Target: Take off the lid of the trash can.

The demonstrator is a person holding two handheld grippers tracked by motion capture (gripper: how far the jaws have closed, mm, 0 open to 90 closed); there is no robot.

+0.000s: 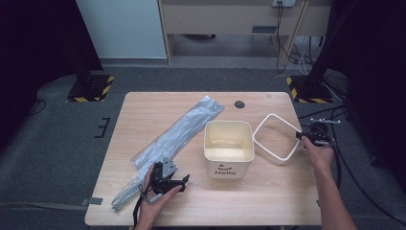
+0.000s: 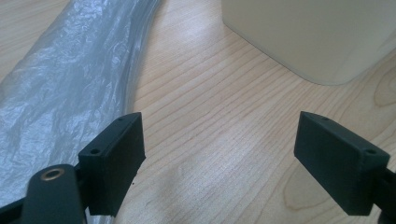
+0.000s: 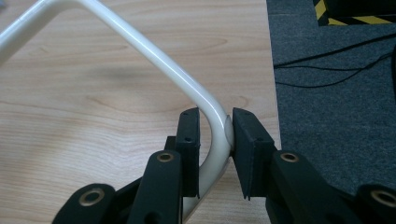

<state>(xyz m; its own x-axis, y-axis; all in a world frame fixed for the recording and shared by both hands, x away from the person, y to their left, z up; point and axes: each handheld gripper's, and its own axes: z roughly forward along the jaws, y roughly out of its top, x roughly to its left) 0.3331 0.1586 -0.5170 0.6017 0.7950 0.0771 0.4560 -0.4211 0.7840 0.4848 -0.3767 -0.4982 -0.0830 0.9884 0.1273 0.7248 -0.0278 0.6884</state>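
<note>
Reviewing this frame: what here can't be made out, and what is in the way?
- Bin: the bottom inside is too small and dim in the high view; the left gripper view's top edge cuts off its wall.
- Print on the bin's front: too small to read surely in the high view.
- Plastic bag: its near end is hidden by the left claw and hand.
- Ring: cut off by the right gripper view's left edge; the right claw covers its corner.

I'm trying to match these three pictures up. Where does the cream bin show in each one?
High view: the cream bin stands mid-table, open top up, between the plastic bag and the white frame.
Left gripper view: its side wall is at the top right, beyond the open jaws.
Right gripper view: the bin is not in it.
Shared landmark: the wooden table.
</note>
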